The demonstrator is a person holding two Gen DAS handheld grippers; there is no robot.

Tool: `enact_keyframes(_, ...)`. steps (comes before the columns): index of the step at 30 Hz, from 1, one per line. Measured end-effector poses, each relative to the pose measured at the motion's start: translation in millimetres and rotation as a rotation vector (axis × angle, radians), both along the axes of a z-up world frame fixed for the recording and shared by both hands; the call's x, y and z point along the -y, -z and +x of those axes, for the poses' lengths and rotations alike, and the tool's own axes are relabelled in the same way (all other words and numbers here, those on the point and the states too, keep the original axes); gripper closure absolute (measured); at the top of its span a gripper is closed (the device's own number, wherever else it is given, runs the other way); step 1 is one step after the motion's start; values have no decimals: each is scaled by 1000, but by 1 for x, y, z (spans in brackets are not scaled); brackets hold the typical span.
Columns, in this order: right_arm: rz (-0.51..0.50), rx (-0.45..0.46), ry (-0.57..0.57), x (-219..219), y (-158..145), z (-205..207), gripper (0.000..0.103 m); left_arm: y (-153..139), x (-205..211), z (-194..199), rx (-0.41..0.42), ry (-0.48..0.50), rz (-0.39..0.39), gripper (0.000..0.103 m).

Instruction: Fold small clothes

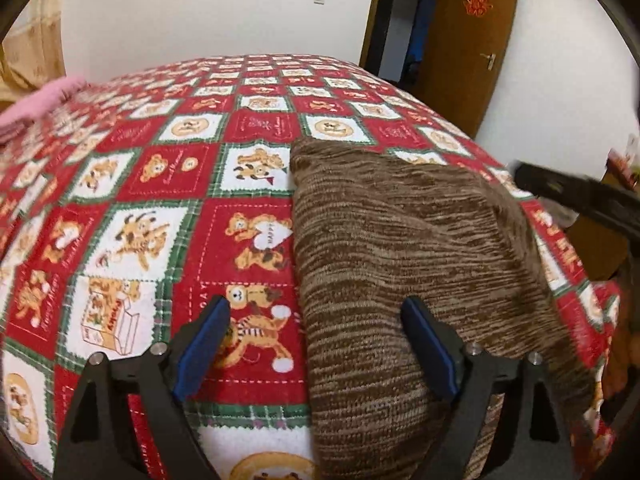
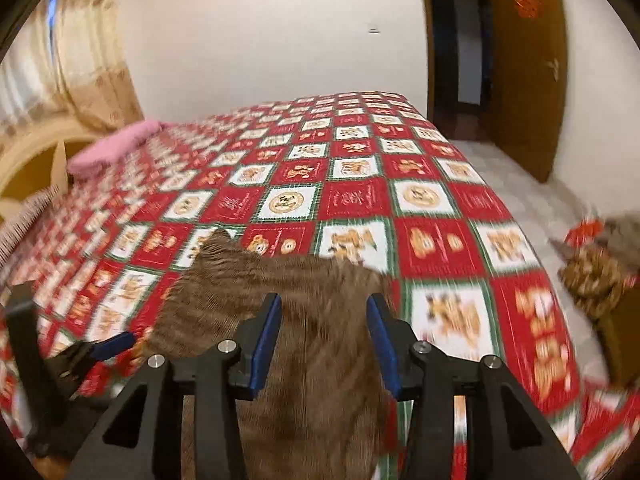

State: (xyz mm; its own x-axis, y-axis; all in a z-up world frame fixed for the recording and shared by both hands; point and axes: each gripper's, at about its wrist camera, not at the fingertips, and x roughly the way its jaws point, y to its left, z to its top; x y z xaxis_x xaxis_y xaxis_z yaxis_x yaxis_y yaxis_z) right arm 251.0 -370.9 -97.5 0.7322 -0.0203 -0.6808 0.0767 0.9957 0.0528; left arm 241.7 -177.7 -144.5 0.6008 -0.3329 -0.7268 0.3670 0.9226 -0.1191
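Item: brown knit garment [image 1: 404, 248], lying flat on the bed [image 1: 168, 184] with the red check cover, near its front edge, partly folded by the look of it.
Left claw [image 1: 316, 344]: spread wide, astride the garment's left edge, pinching nothing.
Right claw [image 2: 324, 340]: partly spread over the garment, picture blurred; no pinch visible.
Handling note: take one edge with each claw evenly, lift low, lay edge on edge, and smooth toward the garment's far end.
Also: pink cloth [image 2: 112, 148], well beyond the garment.
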Motion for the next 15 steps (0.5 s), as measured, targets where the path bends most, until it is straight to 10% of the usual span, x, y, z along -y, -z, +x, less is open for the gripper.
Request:
enact_keyframes(5, -39, -146, -10, 9, 51, 51, 61, 1, 3, 1, 13, -12, 40, 8)
enact_keyframes(15, 131, -84, 49, 46, 70, 52, 33, 7, 8, 6, 0, -31, 52, 0)
